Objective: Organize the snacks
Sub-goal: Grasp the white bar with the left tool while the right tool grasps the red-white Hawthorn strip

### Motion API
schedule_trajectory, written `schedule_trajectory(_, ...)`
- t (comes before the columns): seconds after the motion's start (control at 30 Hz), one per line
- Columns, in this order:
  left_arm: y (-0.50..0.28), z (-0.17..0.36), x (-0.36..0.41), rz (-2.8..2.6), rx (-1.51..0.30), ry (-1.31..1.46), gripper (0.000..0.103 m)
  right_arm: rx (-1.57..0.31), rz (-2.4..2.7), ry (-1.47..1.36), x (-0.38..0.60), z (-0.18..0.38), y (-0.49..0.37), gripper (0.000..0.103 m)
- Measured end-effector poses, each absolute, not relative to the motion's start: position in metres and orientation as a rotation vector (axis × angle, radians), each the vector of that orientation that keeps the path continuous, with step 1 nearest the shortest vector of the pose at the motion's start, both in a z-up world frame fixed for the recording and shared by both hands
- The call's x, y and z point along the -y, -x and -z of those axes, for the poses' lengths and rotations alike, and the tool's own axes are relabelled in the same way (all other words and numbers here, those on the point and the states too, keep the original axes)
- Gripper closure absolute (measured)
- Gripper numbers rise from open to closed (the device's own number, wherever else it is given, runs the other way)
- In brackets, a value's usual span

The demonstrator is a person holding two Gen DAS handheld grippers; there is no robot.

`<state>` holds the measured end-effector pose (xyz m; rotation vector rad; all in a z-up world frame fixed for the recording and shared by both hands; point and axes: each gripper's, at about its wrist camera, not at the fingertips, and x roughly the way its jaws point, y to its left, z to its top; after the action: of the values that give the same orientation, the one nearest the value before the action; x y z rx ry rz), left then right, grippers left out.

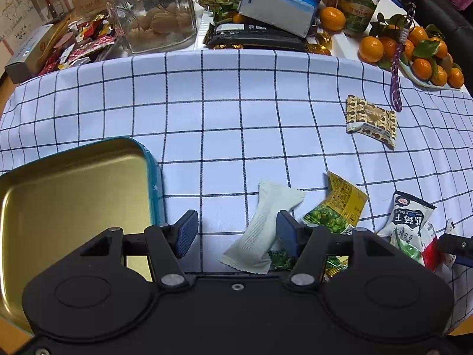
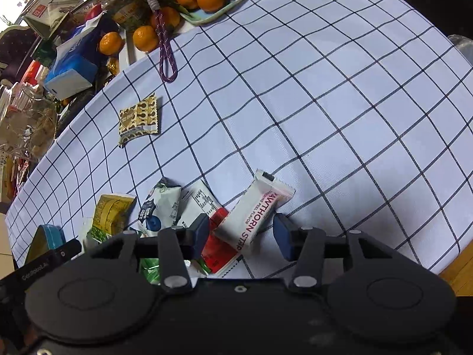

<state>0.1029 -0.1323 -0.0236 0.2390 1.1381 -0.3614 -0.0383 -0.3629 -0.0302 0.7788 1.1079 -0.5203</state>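
Note:
My left gripper (image 1: 236, 233) is open, low over the checked cloth. A plain white packet (image 1: 263, 230) lies between its fingers, against the right finger and well apart from the left one. A gold tin tray with a teal rim (image 1: 155, 177) sits at its left. My right gripper (image 2: 242, 238) points down with its jaws around a white "Hawthorn Strip" packet (image 2: 257, 216); a gap shows at the right pad, so it is open. The packet rests on a red-and-white packet (image 2: 218, 251). Nearby lie a yellow-green pea packet (image 1: 340, 207), a blueberry packet (image 1: 409, 216) and a gold heart-patterned packet (image 1: 371, 119).
Along the far side of the table stand a glass jar of walnuts (image 1: 159, 14), a blue tissue box (image 1: 278, 3), a plate of tangerines (image 1: 425, 56), a purple lanyard (image 1: 394, 82) and a heap of sweets (image 1: 77, 44). The table's wooden edge (image 2: 461, 269) shows at lower right.

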Motion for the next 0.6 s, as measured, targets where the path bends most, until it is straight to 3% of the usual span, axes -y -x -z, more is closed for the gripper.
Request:
schedule_trajectory(0.33, -0.101, 0.040, 0.146, 0.350, -1.167, -0.286, 0.040, -1.079, 0.522, -0.755, 0.361, 0.031, 0.038, 0.054)
schedule_trajectory(0.43, -0.105, 0.042, 0.145, 0.345, -1.185, -0.257, 0.040, -1.063, 0.506, -0.761, 0.363, 0.031, 0.039, 0.068)
schedule_trajectory(0.47, -0.106, 0.042, 0.145, 0.343, -1.190, -0.249, 0.040, -1.057, 0.497, -0.760, 0.364, 0.030, 0.039, 0.077)
schedule_trajectory(0.6, -0.109, 0.043, 0.144, 0.339, -1.209, -0.206, 0.044, -1.004, 0.489, -0.749, 0.366, 0.020, 0.042, 0.078)
